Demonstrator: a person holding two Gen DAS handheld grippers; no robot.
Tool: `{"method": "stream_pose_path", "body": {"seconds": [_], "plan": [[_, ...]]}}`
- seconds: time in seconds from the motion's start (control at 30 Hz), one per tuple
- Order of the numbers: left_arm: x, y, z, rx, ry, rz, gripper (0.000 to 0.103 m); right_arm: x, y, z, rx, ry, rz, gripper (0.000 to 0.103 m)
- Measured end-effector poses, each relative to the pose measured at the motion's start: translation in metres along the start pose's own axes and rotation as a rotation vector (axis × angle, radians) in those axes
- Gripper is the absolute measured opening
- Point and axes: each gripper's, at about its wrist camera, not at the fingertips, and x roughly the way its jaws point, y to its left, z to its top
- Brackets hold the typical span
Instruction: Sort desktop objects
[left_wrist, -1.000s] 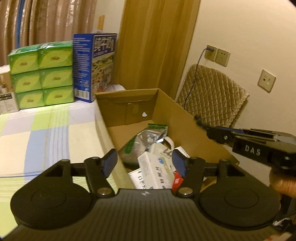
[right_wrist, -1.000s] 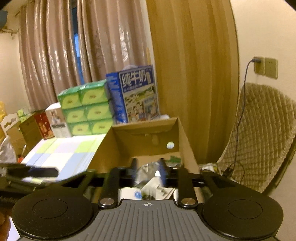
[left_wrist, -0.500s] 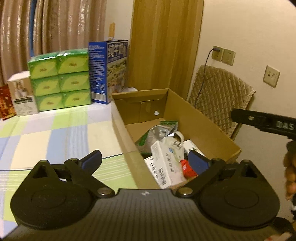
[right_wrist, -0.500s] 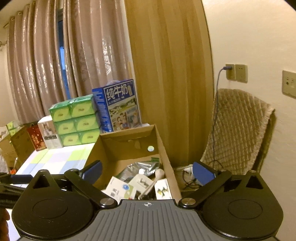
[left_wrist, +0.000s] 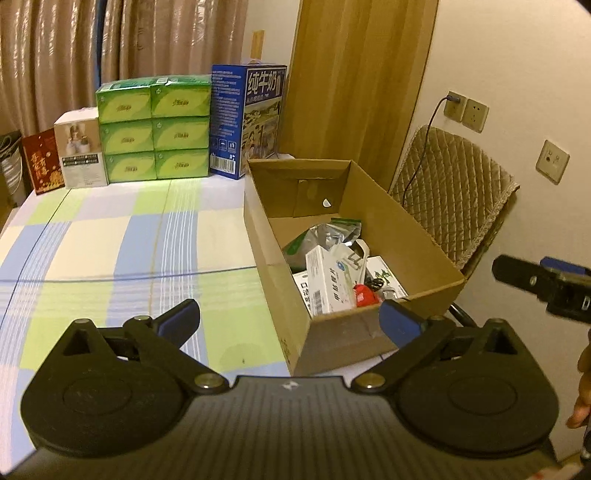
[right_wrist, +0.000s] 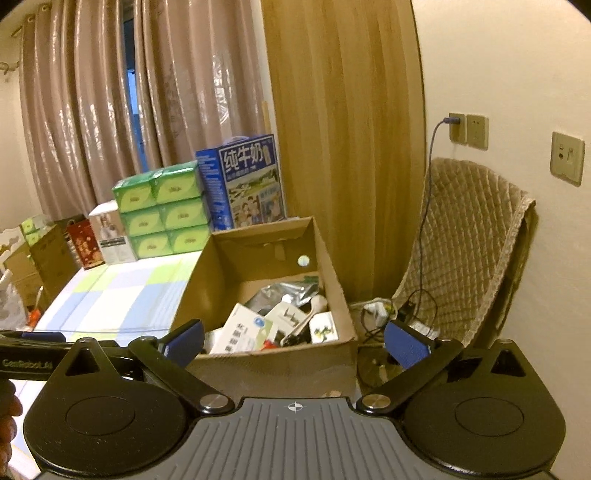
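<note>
My left tongs (left_wrist: 289, 317) and right tongs (right_wrist: 294, 342) both stand wide, gripping nothing. Just ahead, the open cardboard box (left_wrist: 424, 240) on the checked table (left_wrist: 129, 240) holds a white carton (left_wrist: 328, 280), silver pouch (left_wrist: 325, 236) and red item (left_wrist: 364, 295), heaped loosely.

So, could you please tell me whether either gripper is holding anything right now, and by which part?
Nothing is held: the left gripper and the right gripper are both wide open and empty.
</note>
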Motion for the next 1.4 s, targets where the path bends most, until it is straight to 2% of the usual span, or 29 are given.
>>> {"method": "stream_pose_path", "body": {"seconds": [0.23, 0.43, 0.7, 0.87, 1.1, 1.4], "plan": [[-0.019, -0.004, -0.005, -0.023, 0.032, 0.046, 0.102, -0.019, 0.008, -0.003, 0.004, 0.016, 0.024, 0.101], [-0.033, -0.009, -0.012, -0.02, 0.036, 0.04, 0.102, -0.033, 0.008, -0.007, 0.029, 0.029, 0.025, 0.101], [-0.051, -0.012, -0.016, -0.044, 0.02, 0.0, 0.102, -0.038, 0.014, -0.013, 0.012, 0.092, 0.004, 0.101], [-0.058, -0.016, -0.017, -0.048, 0.009, 0.013, 0.102, -0.04, 0.016, -0.019, 0.009, 0.116, -0.002, 0.101], [-0.059, -0.018, -0.019, -0.084, 0.031, -0.022, 0.102, -0.043, 0.017, -0.02, 0.009, 0.126, -0.013, 0.101], [-0.056, -0.021, -0.022, -0.082, 0.044, -0.01, 0.102, -0.043, 0.017, -0.021, 0.01, 0.134, -0.02, 0.101]]}}
